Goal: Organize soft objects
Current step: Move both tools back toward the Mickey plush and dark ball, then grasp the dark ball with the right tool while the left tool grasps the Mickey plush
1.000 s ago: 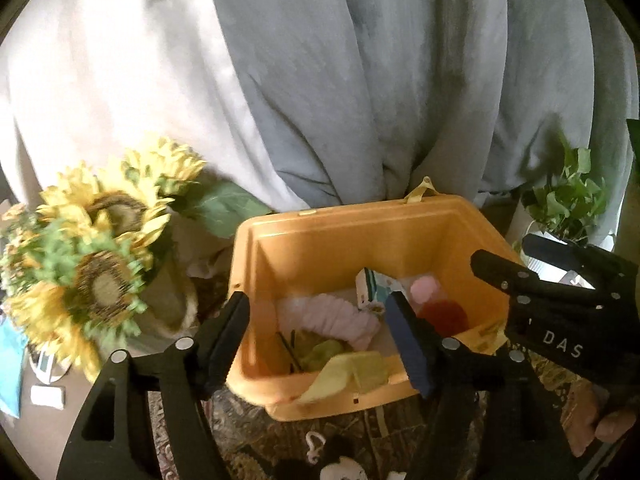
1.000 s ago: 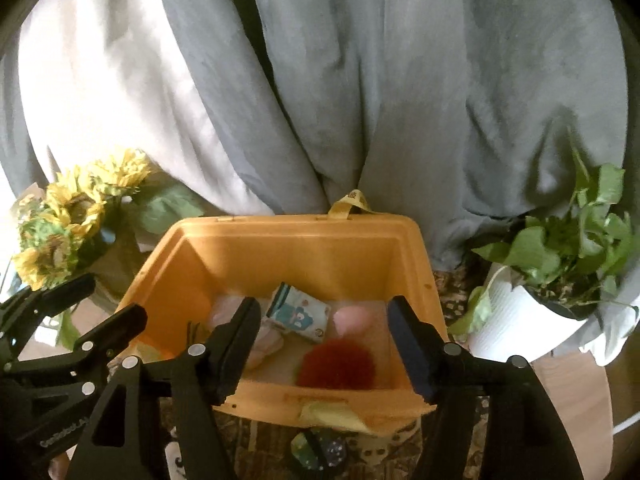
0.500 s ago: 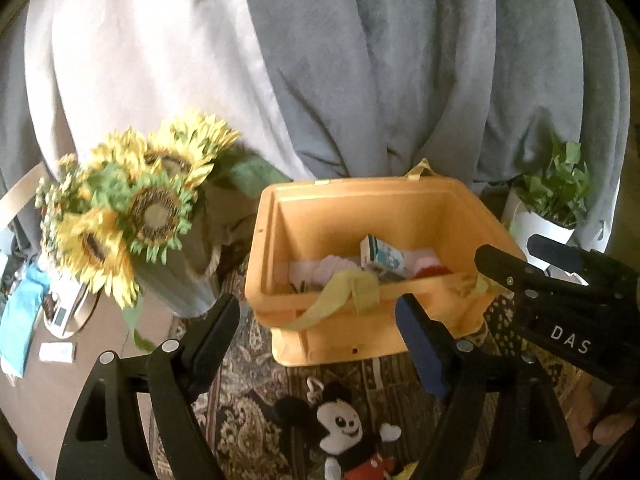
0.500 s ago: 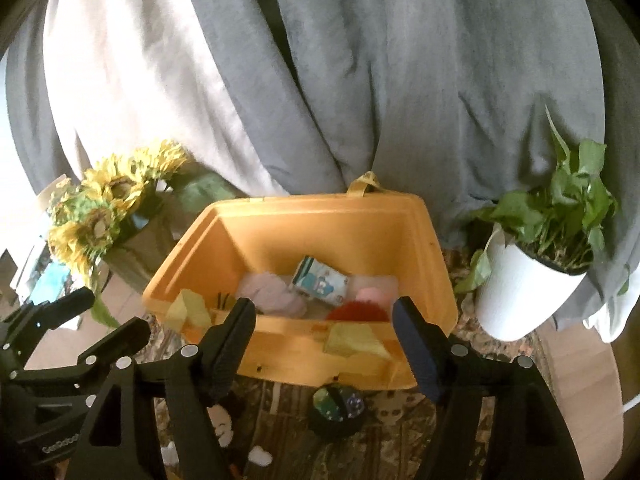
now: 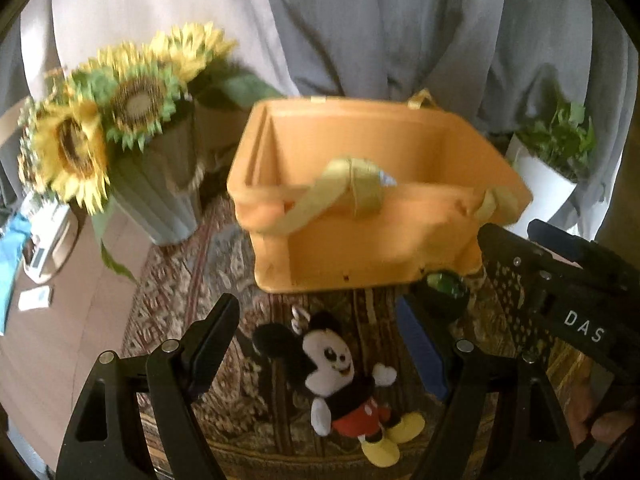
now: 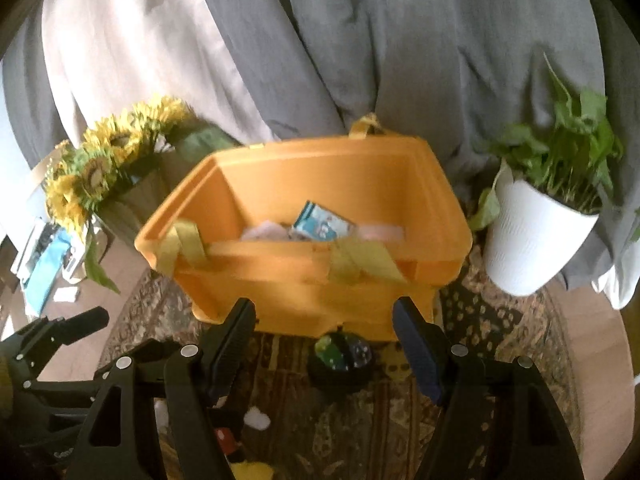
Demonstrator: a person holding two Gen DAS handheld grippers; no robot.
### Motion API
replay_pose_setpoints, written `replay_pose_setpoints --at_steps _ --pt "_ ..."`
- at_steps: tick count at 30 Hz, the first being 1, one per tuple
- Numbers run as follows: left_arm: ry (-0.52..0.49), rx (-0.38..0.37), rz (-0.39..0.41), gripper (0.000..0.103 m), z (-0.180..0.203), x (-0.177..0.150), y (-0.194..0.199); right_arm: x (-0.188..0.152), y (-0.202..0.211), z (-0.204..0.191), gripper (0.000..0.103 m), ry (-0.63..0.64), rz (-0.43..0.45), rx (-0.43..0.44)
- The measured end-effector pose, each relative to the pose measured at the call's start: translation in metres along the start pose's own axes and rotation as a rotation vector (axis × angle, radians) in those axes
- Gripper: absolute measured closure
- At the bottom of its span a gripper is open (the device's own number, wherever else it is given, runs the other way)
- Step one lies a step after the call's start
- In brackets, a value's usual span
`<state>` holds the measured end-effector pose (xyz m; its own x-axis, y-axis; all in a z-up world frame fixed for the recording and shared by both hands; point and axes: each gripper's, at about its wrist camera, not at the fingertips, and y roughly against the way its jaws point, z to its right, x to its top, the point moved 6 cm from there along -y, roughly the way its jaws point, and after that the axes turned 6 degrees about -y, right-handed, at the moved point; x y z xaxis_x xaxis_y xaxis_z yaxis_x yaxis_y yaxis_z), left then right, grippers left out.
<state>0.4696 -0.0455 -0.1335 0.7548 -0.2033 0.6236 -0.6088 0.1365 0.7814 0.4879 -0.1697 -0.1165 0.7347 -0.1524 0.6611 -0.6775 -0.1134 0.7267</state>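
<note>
The left gripper (image 5: 320, 344) is seen spread wide and empty, the plush mouse (image 5: 344, 384) lying on the patterned rug (image 5: 180, 280) just near of its fingertips, long axis slanting near-right; the right gripper (image 6: 324, 340), also open and empty, frames a dark round toy (image 6: 340, 360); the soft orange basket (image 5: 360, 248) stands farther off.

Grey and pale drapes (image 6: 400, 48) hang behind a patterned rug (image 5: 192, 280) — daylit.

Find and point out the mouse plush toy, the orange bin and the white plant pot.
mouse plush toy (image 5: 334, 364): left wrist view, on its white face.
orange bin (image 6: 304, 292): right wrist view, on its near outer wall.
white plant pot (image 6: 532, 236): right wrist view, on its side.
</note>
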Motion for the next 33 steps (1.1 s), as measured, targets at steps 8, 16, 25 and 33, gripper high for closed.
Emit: replay_pose_setpoints --at_steps 8,16,25,33 --pt "0.019 -0.037 -0.096 0.023 0.001 -0.026 -0.021 -0.022 -0.02 0.006 0.031 -0.003 -0.069 -0.009" --pt "0.034 -0.06 -0.168 0.023 0.0 -0.038 -0.045 -0.04 -0.042 0.014 0.031 -0.015 -0.133 -0.026" --pt "0.047 -0.062 -0.223 0.023 -0.001 -0.049 -0.068 -0.055 -0.068 0.022 0.031 -0.037 -0.194 -0.035" --pt "0.073 -0.09 -0.261 0.039 -0.001 -0.056 -0.09 -0.063 -0.09 0.025 0.031 -0.038 -0.237 -0.028"
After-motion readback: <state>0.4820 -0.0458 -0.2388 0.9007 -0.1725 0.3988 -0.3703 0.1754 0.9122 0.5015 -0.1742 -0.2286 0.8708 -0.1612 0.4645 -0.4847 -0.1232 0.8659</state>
